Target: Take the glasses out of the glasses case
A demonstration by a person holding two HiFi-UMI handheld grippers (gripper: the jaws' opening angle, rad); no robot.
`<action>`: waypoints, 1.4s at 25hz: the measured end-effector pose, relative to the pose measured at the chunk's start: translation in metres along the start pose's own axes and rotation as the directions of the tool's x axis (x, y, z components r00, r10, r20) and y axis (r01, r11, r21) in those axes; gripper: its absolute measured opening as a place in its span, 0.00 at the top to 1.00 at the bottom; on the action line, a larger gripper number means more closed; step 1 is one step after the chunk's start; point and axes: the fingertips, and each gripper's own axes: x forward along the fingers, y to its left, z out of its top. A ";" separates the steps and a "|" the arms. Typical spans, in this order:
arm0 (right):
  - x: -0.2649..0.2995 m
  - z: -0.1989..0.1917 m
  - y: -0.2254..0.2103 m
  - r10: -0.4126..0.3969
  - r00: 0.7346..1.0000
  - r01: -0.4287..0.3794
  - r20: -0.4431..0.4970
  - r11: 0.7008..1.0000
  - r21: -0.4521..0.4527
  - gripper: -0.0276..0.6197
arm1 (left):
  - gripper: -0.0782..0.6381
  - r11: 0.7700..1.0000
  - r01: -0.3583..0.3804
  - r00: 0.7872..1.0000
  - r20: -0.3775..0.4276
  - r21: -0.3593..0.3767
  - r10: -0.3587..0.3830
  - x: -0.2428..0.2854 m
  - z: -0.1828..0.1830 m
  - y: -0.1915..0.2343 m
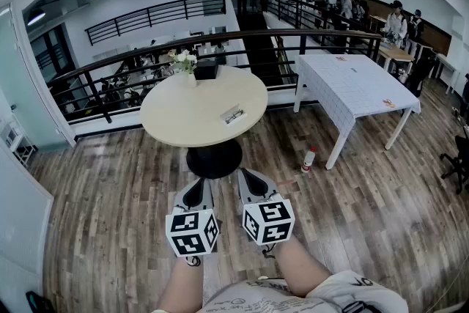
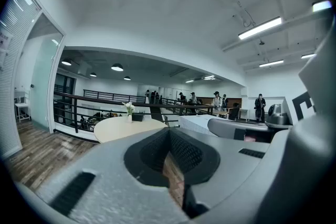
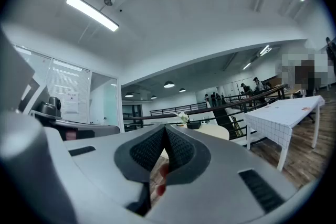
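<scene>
A small flat object [image 1: 234,114] lies on the round beige table [image 1: 176,113], right of its middle; it is too small to tell whether it is the glasses case. Both grippers hang over the wooden floor, well short of the table and close to my body. My left gripper [image 1: 196,194] [image 2: 169,131] is shut with nothing between its jaws. So is my right gripper [image 1: 252,184] [image 3: 166,128], just beside it. The round table [image 2: 126,126] [image 3: 210,131] shows far ahead in both gripper views.
A vase of white flowers [image 1: 183,61] and a black box [image 1: 206,69] stand at the table's far edge. A white-clothed table [image 1: 359,84] is to the right, with a bottle [image 1: 308,160] on the floor near it. A black railing [image 1: 146,55] runs behind. People stand at the back right.
</scene>
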 end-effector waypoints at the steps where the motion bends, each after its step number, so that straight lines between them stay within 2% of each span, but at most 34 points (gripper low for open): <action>1: 0.001 0.001 -0.003 -0.004 1.000 0.004 0.001 1.000 -0.001 0.94 | 0.87 1.000 0.000 1.000 -0.002 0.004 0.000 0.003 -0.001 -0.002; 8: 0.010 0.000 -0.025 -0.021 1.000 0.021 -0.001 1.000 -0.002 0.94 | 0.87 1.000 0.007 1.000 -0.010 0.024 -0.006 0.024 -0.003 -0.014; 12: 0.014 0.006 -0.036 0.018 1.000 -0.018 0.015 0.999 0.039 0.94 | 0.87 1.000 0.010 1.000 -0.008 0.027 -0.009 0.039 0.001 -0.021; 21: 0.012 0.012 -0.068 0.058 0.998 -0.058 0.023 0.998 0.023 0.94 | 0.87 1.000 0.009 1.000 -0.001 0.024 -0.009 0.068 0.000 -0.051; 27: 0.009 0.003 -0.093 0.043 0.999 -0.043 0.010 0.999 0.029 0.94 | 0.87 1.000 0.025 0.999 -0.028 0.013 -0.024 0.086 -0.017 -0.070; 35: 0.028 -0.003 -0.124 0.045 0.999 -0.045 -0.009 0.996 0.079 0.94 | 0.87 0.999 0.050 0.998 -0.045 0.016 -0.050 0.119 -0.020 -0.078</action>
